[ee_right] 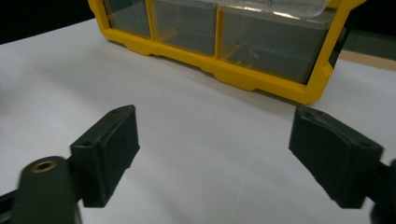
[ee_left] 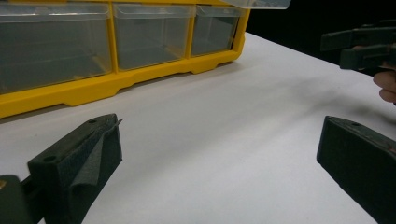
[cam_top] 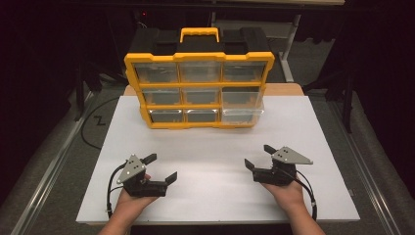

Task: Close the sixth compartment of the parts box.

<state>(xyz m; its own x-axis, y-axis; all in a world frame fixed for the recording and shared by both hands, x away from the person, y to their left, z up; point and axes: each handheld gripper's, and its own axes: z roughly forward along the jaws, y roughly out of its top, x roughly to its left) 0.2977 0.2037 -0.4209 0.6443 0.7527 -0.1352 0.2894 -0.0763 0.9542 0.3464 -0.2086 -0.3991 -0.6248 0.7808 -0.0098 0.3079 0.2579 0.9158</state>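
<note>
A yellow organiser [cam_top: 198, 85] with three rows of clear drawers and a yellow carry handle stands upright at the back of the white board [cam_top: 215, 147]. Its right middle drawer [cam_top: 243, 104] is pulled partly out; the drawers look empty. My left gripper [cam_top: 160, 168] rests near the board's front left, held by a hand, open with nothing between its jaws. My right gripper [cam_top: 259, 156] is at the front right, also open and empty. In the left gripper view the organiser [ee_left: 107, 84] is ahead of my left gripper [ee_left: 219, 154]. In the right gripper view the organiser [ee_right: 233, 70] is ahead of my right gripper [ee_right: 215, 140].
The right gripper [ee_left: 364, 46] and a fingertip appear at the right edge of the left gripper view. A cable [cam_top: 93, 127] lies on the dark floor to the left of the board. Metal rails run along both sides. Bare board lies between the grippers and the organiser.
</note>
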